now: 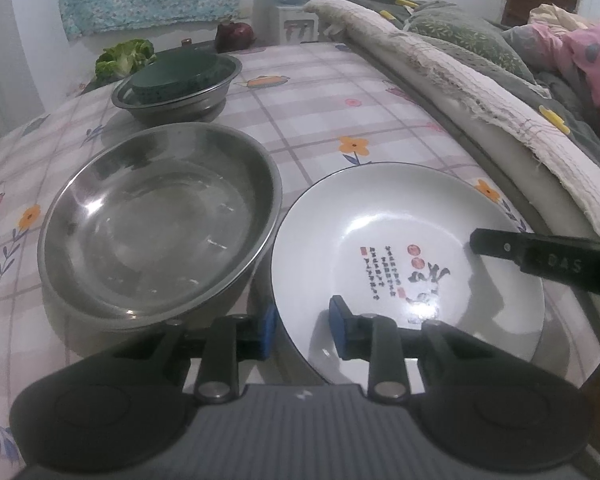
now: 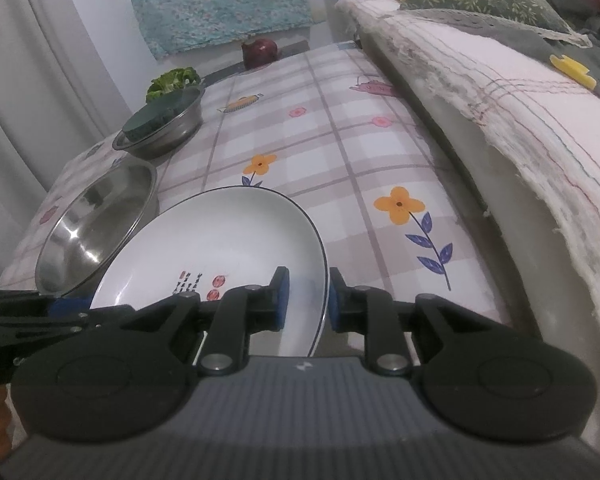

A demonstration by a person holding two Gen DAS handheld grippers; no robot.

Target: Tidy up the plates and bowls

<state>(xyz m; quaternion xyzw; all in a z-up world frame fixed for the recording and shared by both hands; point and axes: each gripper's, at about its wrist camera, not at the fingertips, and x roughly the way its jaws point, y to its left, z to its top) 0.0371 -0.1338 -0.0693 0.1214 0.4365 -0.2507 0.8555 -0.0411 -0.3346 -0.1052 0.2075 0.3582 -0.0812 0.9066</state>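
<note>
A white plate with black writing and red dots lies on the checked tablecloth, close beside a large steel bowl. My left gripper straddles the plate's near-left rim, one blue pad outside and one over the inside, a little apart from it. My right gripper stands open around the plate's right rim, which runs between its pads. One black finger of the right gripper reaches over the plate in the left wrist view. The steel bowl sits left of the plate.
Farther back stands a second steel bowl with a dark green dish inside. Leafy greens and a red onion lie at the far edge. A bed with a frayed blanket borders the table on the right.
</note>
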